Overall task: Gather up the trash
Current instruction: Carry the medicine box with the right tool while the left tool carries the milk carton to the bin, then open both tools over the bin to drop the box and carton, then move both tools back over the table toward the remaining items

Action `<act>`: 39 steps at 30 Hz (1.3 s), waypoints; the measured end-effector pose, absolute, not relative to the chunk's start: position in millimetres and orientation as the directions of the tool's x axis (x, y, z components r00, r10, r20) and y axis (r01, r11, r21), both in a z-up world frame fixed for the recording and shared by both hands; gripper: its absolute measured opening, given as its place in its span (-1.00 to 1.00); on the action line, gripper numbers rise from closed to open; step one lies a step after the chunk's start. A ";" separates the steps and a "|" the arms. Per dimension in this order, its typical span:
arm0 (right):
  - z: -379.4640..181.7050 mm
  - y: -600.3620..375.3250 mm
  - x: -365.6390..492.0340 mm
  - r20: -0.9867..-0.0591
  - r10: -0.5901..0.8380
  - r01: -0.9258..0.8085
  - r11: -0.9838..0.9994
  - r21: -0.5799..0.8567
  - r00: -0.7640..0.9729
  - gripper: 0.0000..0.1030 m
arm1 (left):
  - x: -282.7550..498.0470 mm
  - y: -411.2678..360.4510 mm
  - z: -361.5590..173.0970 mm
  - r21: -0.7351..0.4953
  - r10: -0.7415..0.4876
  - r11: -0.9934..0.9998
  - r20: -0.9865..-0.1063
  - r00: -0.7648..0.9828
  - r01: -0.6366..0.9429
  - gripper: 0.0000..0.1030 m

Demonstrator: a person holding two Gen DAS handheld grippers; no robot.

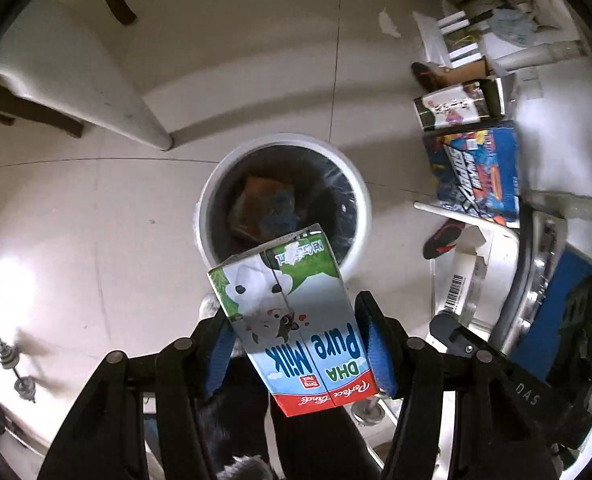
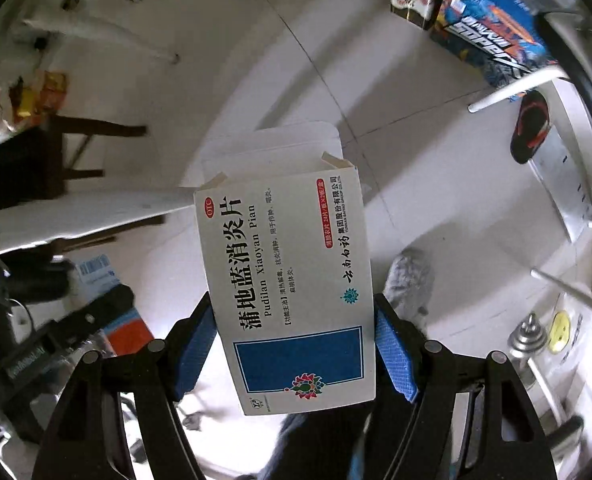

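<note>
My left gripper (image 1: 290, 308) points down at the floor and is shut on a milk carton (image 1: 292, 320), blue, green and red, printed "DHA Pure Milk". The carton's far end hangs over the near rim of a round white bin (image 1: 361, 184) with a black liner. A crumpled orange and blue wrapper (image 1: 268, 208) lies inside the bin. My right gripper (image 2: 292, 300) is shut on a flat white medicine box (image 2: 292, 280) with a blue panel and an open end flap. The bin does not show in the right wrist view.
A white table leg (image 1: 152, 120) stands left of the bin. A blue toy box (image 1: 479, 172), other cartons and a black and red sandal (image 1: 441, 240) crowd the right. A dumbbell (image 1: 16, 368) lies at the lower left. A grey shoe (image 2: 409, 284) is near the right gripper.
</note>
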State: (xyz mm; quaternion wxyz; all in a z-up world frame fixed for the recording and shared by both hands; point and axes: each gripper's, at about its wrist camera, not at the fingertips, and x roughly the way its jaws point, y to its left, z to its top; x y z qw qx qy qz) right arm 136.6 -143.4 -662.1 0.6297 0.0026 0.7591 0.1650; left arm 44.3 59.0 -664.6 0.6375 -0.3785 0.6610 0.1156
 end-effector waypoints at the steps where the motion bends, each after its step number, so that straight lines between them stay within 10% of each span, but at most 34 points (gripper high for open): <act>1: -676.2 -140.7 138.1 -0.954 0.214 -0.205 0.944 0.257 -0.210 0.48 | 48.3 61.9 -682.6 -0.334 -0.360 0.685 -0.928 0.098 -0.647 0.29; 5: -741.9 -124.9 144.8 -0.946 0.205 -0.236 0.935 0.265 -0.253 0.51 | 48.2 73.2 -717.1 -0.327 -0.355 0.678 -0.930 0.096 -0.658 0.93; 8: -769.4 -118.3 145.5 -0.942 0.204 -0.254 0.928 0.272 -0.266 0.99 | 42.0 78.0 -721.1 -0.278 -0.291 0.700 -0.952 0.093 -0.658 0.93; 20: -750.0 -113.8 129.4 -0.985 0.017 -0.437 0.895 0.091 -0.170 1.00 | 9.6 73.2 -675.0 -0.004 -0.017 0.779 -1.000 -0.014 -0.628 0.93; 39: -538.9 -112.0 104.2 -1.000 0.008 -0.503 0.864 0.020 -0.024 1.00 | -16.6 40.0 -508.4 -0.047 -0.038 0.794 -0.999 0.028 -0.606 0.93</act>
